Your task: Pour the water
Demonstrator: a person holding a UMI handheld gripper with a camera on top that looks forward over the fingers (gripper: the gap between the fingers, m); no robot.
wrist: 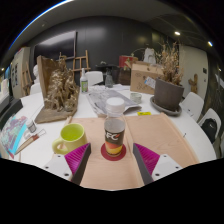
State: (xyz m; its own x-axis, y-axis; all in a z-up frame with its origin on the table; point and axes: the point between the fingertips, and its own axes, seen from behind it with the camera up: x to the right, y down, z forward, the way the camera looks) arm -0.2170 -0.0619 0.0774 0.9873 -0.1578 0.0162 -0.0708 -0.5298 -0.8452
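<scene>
A tall cup (114, 124) with a pale lid, a black band with white letters and an orange-yellow base stands upright on a round red coaster (113, 153). The coaster lies on a tan mat (150, 140) on the white table. A yellow-green mug (70, 135) sits to the cup's left, at the mat's edge. My gripper (112, 165) is open, its magenta pads (79, 160) spread wide. The cup stands just ahead of the fingertips, in line with the gap, with clear space on both sides. Nothing is held.
A wooden model (57, 92) stands at the back left and a dark plant pot (168, 95) at the back right. A cardboard box (146, 76) and a small bottle (84, 85) lie farther back. Printed papers (14, 135) rest at the table's left edge.
</scene>
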